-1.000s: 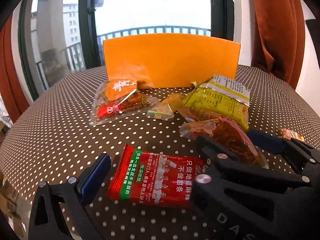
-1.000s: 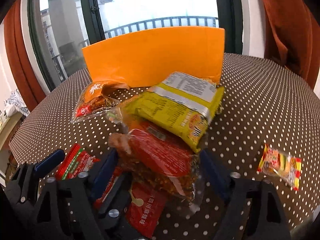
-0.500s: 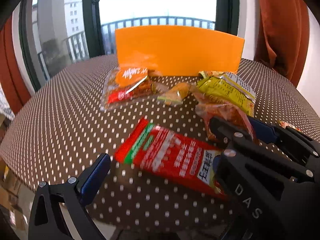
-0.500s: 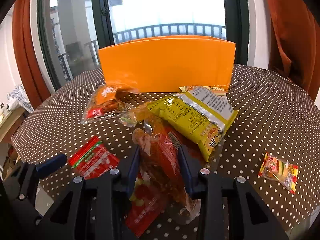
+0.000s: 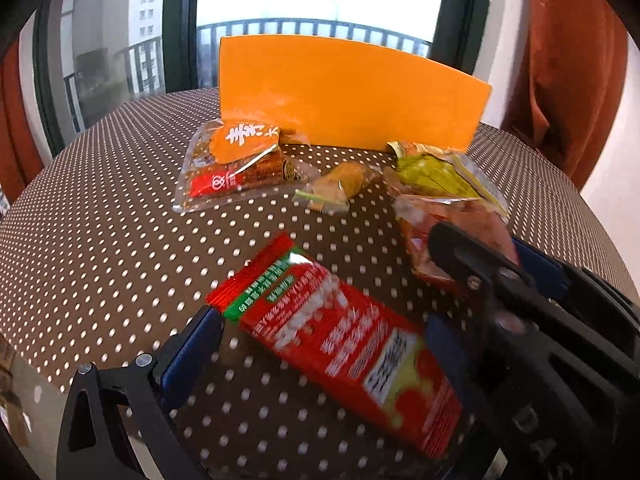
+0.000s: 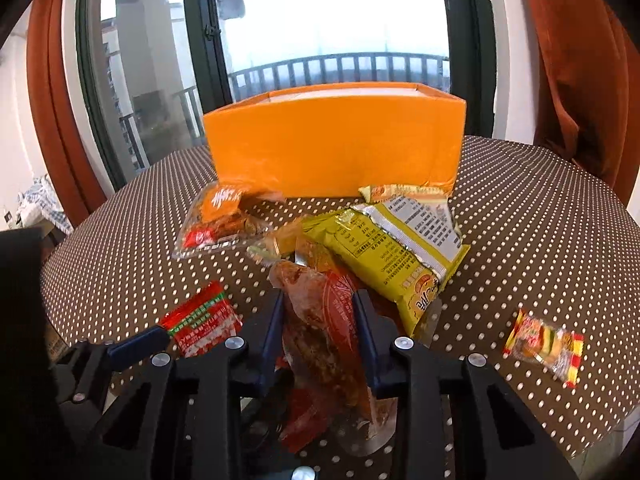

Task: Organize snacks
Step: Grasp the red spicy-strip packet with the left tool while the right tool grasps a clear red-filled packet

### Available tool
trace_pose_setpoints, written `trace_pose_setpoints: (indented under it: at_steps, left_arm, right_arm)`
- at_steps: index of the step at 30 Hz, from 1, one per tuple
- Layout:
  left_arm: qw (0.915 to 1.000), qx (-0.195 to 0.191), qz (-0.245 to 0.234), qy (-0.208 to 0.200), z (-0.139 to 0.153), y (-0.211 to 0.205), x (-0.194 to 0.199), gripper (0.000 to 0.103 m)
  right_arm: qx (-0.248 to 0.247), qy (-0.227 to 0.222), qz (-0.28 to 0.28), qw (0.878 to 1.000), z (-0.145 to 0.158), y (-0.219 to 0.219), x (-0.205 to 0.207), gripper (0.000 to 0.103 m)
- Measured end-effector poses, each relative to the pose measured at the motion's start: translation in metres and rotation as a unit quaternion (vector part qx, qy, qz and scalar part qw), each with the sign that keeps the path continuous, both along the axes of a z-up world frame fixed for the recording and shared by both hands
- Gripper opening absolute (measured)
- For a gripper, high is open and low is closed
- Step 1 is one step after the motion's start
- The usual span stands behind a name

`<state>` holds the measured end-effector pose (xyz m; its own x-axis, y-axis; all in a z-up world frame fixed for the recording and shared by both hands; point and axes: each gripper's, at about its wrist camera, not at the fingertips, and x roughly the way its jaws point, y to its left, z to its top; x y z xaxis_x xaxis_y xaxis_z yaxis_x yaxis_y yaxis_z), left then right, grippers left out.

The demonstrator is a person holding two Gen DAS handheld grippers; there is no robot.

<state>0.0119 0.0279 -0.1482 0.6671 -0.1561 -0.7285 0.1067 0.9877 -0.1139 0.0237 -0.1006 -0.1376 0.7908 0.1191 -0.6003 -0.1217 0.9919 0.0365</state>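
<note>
My right gripper [image 6: 318, 304] is shut on a clear packet of red-brown snack [image 6: 316, 276], which stands pinched upright between its blue pads. The left wrist view shows that same packet [image 5: 452, 216] at the right. A long red packet with a green stripe [image 5: 340, 340] lies slanted on the dotted table between the wide-apart fingers of my open left gripper [image 5: 320, 324]. Its left fingertip [image 5: 200, 340] is by the packet's corner, and its right finger is mostly hidden by the right gripper. The orange box [image 6: 332, 152] stands open-topped at the back.
A yellow packet [image 6: 400, 256] leans beside the held one. A clear packet with an orange label [image 6: 220, 216] and a small yellow wrapped snack [image 5: 340, 184] lie before the box. A small candy packet [image 6: 544, 344] lies at the right. The round table's edge [image 5: 48, 364] is near.
The right jaws went from wide open to shut on the red-brown packet. The left wrist view has turned, so the red packet now lies slanted between the left fingers.
</note>
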Motion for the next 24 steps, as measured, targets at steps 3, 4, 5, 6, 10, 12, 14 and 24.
trace_pose_setpoints:
  at_steps: [3, 4, 5, 6, 10, 12, 14, 24]
  left_arm:
    - [1.0000, -0.003, 0.005, 0.000, 0.000, -0.007, 0.010, 0.102]
    - [1.0000, 0.001, 0.007, -0.001, -0.001, -0.009, 0.012, 0.102]
    - [0.9999, 0.005, 0.009, -0.003, -0.001, -0.012, 0.013, 0.102]
    - [0.9999, 0.012, 0.010, -0.006, -0.002, -0.014, 0.015, 0.102]
    - [0.9985, 0.046, 0.015, -0.026, -0.006, -0.017, 0.012, 0.094]
    - [0.9984, 0.044, 0.019, -0.029, -0.005, -0.013, 0.010, 0.080]
    - [0.9985, 0.038, 0.019, -0.035, -0.004, -0.008, 0.006, 0.064]
    - [0.9986, 0.032, 0.005, -0.043, 0.010, 0.001, -0.002, 0.042]
  right_arm:
    - [-0.003, -0.002, -0.012, 1.000, 0.001, -0.005, 0.007, 0.036]
    - [-0.001, 0.001, -0.015, 1.000, 0.000, -0.007, 0.010, 0.036]
    - [0.001, 0.005, -0.018, 1.000, -0.002, -0.008, 0.012, 0.036]
    - [0.003, 0.011, -0.022, 1.000, -0.004, -0.010, 0.015, 0.036]
    - [-0.004, 0.012, -0.024, 1.000, -0.009, -0.011, 0.017, 0.036]
    - [0.006, 0.014, -0.019, 1.000, -0.008, -0.011, 0.016, 0.036]
    - [0.010, 0.014, -0.014, 1.000, -0.008, -0.009, 0.014, 0.036]
    - [0.036, 0.022, -0.003, 0.999, -0.002, -0.003, 0.005, 0.036]
